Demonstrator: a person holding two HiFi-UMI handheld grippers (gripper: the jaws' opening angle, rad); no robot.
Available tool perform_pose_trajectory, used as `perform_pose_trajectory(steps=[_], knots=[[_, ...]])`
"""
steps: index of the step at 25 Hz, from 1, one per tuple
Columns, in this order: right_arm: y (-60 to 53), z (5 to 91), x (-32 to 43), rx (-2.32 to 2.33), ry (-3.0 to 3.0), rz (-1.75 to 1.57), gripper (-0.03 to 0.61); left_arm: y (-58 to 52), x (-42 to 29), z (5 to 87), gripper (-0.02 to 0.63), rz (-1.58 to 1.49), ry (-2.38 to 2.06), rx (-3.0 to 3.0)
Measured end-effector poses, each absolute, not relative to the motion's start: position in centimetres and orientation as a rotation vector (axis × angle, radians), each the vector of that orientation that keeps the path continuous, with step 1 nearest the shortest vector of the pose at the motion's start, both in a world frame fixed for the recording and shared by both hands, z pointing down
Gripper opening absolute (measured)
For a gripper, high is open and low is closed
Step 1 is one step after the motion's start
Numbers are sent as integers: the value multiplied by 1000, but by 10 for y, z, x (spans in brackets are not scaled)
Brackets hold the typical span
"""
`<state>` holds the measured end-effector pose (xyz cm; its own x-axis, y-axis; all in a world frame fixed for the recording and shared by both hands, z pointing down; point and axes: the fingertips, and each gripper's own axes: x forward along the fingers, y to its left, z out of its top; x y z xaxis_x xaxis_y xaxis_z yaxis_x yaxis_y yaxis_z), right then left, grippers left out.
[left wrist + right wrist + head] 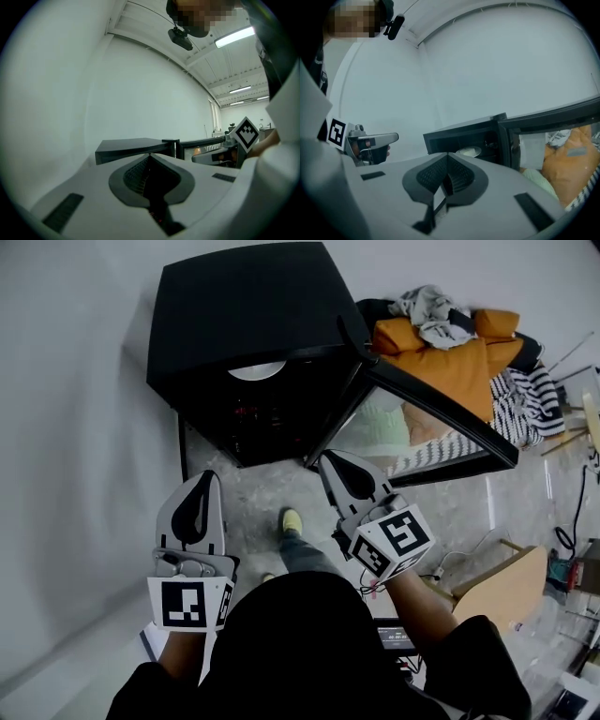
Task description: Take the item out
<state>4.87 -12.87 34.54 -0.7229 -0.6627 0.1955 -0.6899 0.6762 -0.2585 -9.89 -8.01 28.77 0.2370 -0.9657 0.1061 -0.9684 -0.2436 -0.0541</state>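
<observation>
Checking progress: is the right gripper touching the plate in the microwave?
Apart. The head view shows the right gripper outside the microwave, well short of the plate inside.

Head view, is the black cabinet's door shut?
No, the door of the black cabinet stands open, showing a white plate inside.

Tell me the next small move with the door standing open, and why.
Probably open the right gripper and ease it toward the white dish inside the black cabinet: the door stands open, and this gripper, like the left gripper, is shut, empty and short of the opening.
</observation>
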Motion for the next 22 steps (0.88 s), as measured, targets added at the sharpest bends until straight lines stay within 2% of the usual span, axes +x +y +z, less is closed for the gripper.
perform_pose_trajectory(steps=[22], knots=[[-203, 361, 53, 946, -2860, 606, 5, -172, -72, 288, 8, 300, -1954, 2419]])
